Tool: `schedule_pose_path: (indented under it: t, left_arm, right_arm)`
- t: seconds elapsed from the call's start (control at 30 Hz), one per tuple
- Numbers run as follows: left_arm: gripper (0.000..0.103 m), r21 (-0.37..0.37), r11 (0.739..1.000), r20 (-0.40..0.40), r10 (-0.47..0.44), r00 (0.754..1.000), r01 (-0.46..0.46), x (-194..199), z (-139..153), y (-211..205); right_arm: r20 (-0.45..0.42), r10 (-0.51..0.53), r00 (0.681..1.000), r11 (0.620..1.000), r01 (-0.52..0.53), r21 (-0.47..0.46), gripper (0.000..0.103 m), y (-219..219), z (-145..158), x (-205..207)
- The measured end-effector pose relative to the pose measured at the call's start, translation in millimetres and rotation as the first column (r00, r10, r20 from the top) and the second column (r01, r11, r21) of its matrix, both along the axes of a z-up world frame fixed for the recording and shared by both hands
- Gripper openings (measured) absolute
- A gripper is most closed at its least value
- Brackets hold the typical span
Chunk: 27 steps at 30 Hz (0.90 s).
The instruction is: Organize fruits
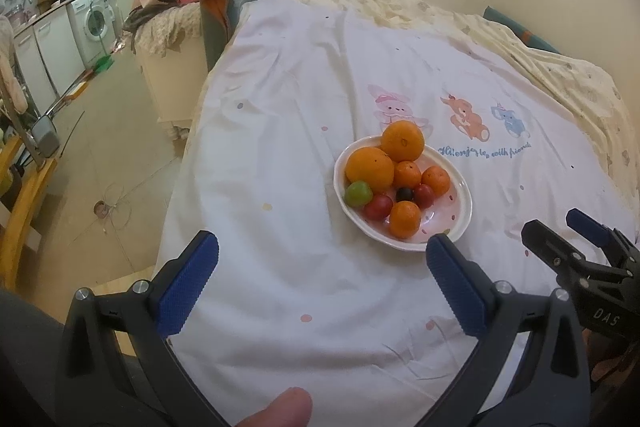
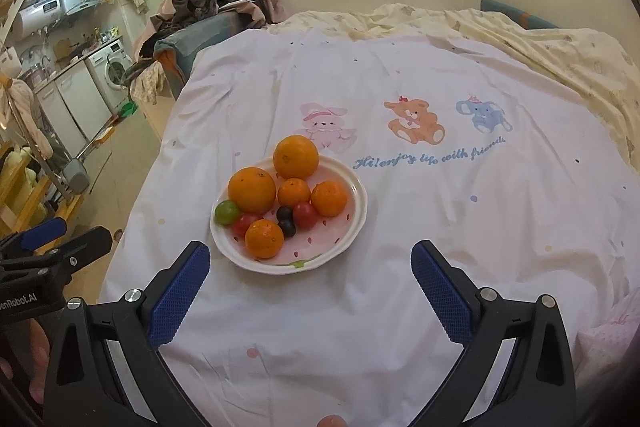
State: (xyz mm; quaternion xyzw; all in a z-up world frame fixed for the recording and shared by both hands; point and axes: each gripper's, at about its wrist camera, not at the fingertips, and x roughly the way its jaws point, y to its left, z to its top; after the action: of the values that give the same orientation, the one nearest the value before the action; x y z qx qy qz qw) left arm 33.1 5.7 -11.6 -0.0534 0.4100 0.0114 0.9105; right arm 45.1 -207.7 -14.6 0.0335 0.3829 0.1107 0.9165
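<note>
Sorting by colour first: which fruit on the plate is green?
The small green fruit at the plate's left edge, tucked against the nearer big orange. Everything else is orange, red or dark.

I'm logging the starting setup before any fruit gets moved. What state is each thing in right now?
left gripper: open, empty, held above the sheet.
right gripper: open, empty, held above the sheet.
plate: flat on the sheet, holding all the fruit.
large oranges: two, on the plate's far side.
green fruit: at the plate's left rim.
sheet: spread out, lightly wrinkled.
</note>
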Motion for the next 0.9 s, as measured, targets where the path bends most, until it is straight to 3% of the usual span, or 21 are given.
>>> schedule_pose_path:
  t: [0.9]
  left_arm:
    - [0.102, -0.003, 1.000, -0.012, -0.003, 1.000, 0.003, 2.0, -3.7, 1.4]
  right_arm:
    - [0.013, -0.004, 1.000, 1.000, 0.004, -0.018, 0.103, 2.0, 3.5, -1.9]
